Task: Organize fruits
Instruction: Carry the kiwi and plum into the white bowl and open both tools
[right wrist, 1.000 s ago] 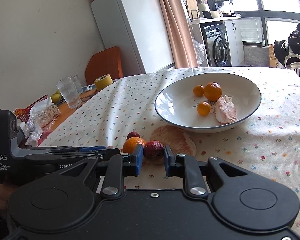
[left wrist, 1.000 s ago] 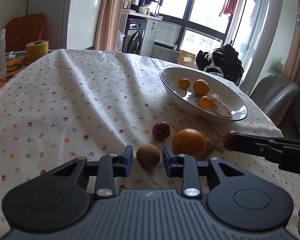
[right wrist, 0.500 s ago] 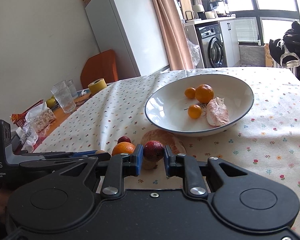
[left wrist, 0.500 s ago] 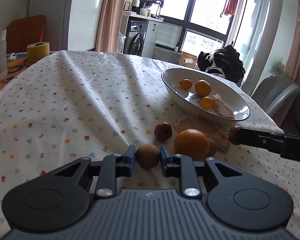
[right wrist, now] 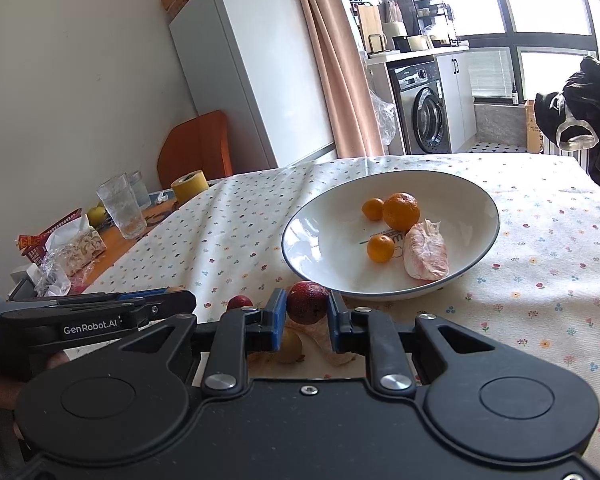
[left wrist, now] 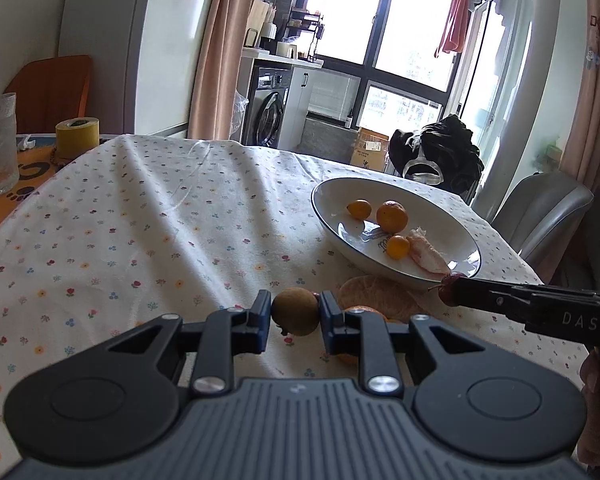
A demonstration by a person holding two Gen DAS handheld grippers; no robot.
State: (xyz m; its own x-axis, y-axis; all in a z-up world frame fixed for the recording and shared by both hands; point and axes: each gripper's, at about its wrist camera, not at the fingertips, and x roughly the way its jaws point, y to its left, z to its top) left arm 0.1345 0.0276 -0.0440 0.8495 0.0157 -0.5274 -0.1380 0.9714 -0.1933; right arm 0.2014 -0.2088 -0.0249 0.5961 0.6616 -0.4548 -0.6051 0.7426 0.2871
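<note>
My left gripper is shut on a brown kiwi, lifted above the flowered cloth. My right gripper is shut on a dark red fruit, held just before the near rim of the white bowl. In the left wrist view the right gripper's fingers reach in from the right with the red fruit by the bowl. The bowl holds three small oranges and a peeled pomelo segment. On the cloth remain an orange, a pomelo piece, another red fruit and a brown fruit.
A glass, a yellow tape roll and a red basket with wrappers stand on the bare wooden part at the left. A grey chair is beyond the table's right edge. Dark clothing hangs behind the bowl.
My left gripper closed on the kiwi and lifted it off the cloth. My right gripper rose with the red fruit and moved nearer the bowl.
</note>
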